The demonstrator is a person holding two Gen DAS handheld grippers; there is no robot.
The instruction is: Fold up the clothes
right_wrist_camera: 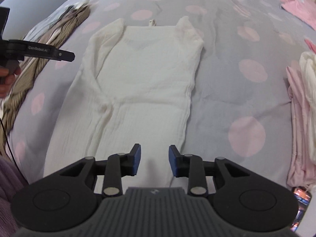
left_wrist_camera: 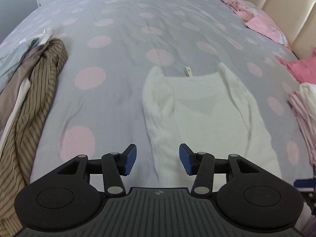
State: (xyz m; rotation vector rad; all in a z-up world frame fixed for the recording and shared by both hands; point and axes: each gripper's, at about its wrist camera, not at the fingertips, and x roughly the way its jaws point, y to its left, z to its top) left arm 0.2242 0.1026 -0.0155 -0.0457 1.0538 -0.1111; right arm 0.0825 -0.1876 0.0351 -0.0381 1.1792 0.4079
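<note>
A white ribbed garment (right_wrist_camera: pixel 138 83) lies flat on the grey bedspread with pink dots (right_wrist_camera: pixel 227 59), its sleeves folded in over the body and a small label at the far neckline. My right gripper (right_wrist_camera: pixel 154 161) hovers over its near hem, jaws apart, nothing between the blue pads. In the left wrist view the same white garment (left_wrist_camera: pixel 197 108) lies ahead and to the right. My left gripper (left_wrist_camera: pixel 158 159) stands open above the garment's near left edge, holding nothing. The left gripper also shows from the side (right_wrist_camera: pixel 65 56) at the left of the right wrist view, held by a hand.
A brown striped garment (left_wrist_camera: pixel 37 102) lies heaped with other clothes at the bed's left edge. Pink clothes (left_wrist_camera: pixel 262 25) lie far right by a cream headboard (left_wrist_camera: pixel 292 19). A pink and white stack (right_wrist_camera: pixel 302 118) sits at the right edge.
</note>
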